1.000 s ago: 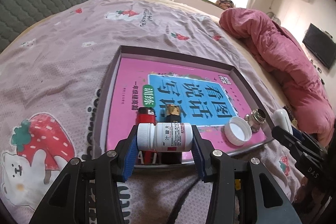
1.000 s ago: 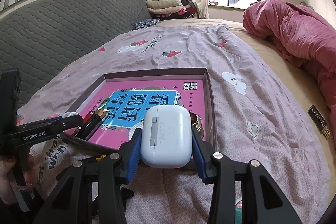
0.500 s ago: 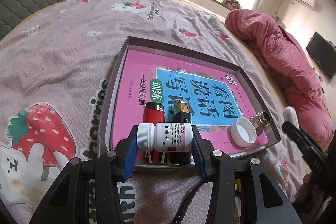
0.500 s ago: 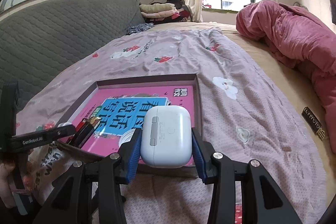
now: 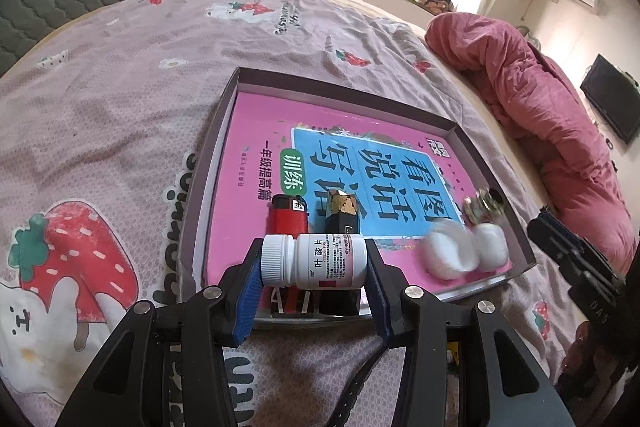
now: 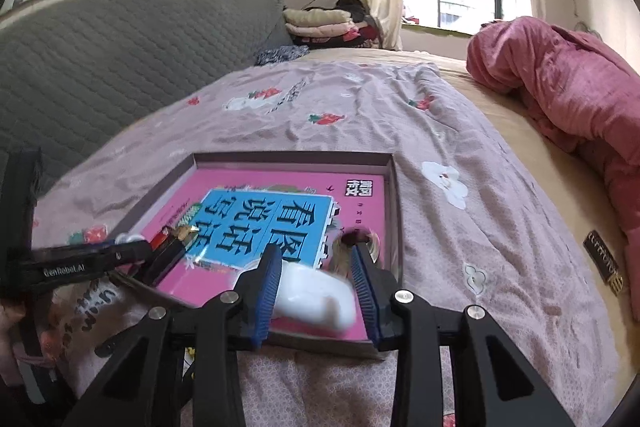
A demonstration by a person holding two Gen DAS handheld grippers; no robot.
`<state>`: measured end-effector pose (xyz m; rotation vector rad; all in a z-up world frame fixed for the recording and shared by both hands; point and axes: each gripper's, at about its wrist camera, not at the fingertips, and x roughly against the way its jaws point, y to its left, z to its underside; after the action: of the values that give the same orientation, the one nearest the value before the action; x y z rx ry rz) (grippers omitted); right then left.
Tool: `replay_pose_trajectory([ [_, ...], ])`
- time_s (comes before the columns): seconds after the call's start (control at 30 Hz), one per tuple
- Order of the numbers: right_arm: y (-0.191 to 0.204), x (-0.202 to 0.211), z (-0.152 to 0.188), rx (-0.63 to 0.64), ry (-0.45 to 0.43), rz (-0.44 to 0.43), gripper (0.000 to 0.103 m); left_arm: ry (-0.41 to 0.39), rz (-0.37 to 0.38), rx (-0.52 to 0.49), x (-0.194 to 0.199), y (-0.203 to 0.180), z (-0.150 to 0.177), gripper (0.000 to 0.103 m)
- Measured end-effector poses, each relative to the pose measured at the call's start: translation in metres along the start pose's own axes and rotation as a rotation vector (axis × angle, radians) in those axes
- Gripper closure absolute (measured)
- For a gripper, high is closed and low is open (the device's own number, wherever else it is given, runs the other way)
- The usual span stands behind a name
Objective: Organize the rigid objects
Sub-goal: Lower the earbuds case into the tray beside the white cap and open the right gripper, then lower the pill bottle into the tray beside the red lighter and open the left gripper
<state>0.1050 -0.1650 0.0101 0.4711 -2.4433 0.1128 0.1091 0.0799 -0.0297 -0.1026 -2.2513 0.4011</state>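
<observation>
Two tools are seen over the near edge of a shallow grey cardboard tray (image 5: 452, 125) that lies on a bed covered by a mauve sheet printed with strawberries (image 5: 120, 99). The left tool (image 5: 314, 269) is closed on a small white plastic pill bottle with a ribbed cap (image 5: 316, 259), which is held crosswise, cap toward the left pad, both blue pads pressed on its ends. It is held just above the tray's near wall.

Between the blue pads of the right tool (image 6: 316, 279) a white rounded earbud case (image 6: 316, 297) is seen, blurred and lower than the pad tips, over the near right corner of the tray. The jaws have just been closing, yet a gap shows beside the case on the right pad, so the case is not seen to be gripped; whether the left pad touches it cannot be told.

Inside the tray a pink book with a blue panel of Chinese characters (image 5: 360, 163) lies flat and fills the floor. On the book a red lighter (image 5: 287, 215) and a black and gold battery (image 5: 341, 213) lie side by side, just beyond the bottle. At the near right corner a white round cap (image 5: 448, 253), blurred, lies just beside the case, and a small metallic fitting (image 5: 482, 207) is seen just behind them
</observation>
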Motion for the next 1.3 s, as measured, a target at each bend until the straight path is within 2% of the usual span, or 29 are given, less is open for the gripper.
replay_pose_trajectory([
  [0.4, 0.007, -0.014, 0.009, 0.011, 0.060, -0.008, 0.066, 0.012, -0.020, -0.017, -0.005, -0.003, -0.002, 0.056],
  [0.8, -0.004, -0.022, 0.011, -0.050, 0.098, -0.007, 0.066, 0.022, -0.040, -0.028, -0.007, -0.006, -0.002, 0.056],
  [1.03, -0.009, -0.022, 0.011, -0.074, 0.098, -0.003, 0.066, 0.028, -0.004, 0.012, -0.004, -0.001, -0.003, 0.054],
  [1.3, -0.009, -0.021, 0.011, -0.077, 0.098, -0.002, 0.066, 0.042, 0.009, 0.014, 0.001, -0.002, -0.001, 0.054],
])
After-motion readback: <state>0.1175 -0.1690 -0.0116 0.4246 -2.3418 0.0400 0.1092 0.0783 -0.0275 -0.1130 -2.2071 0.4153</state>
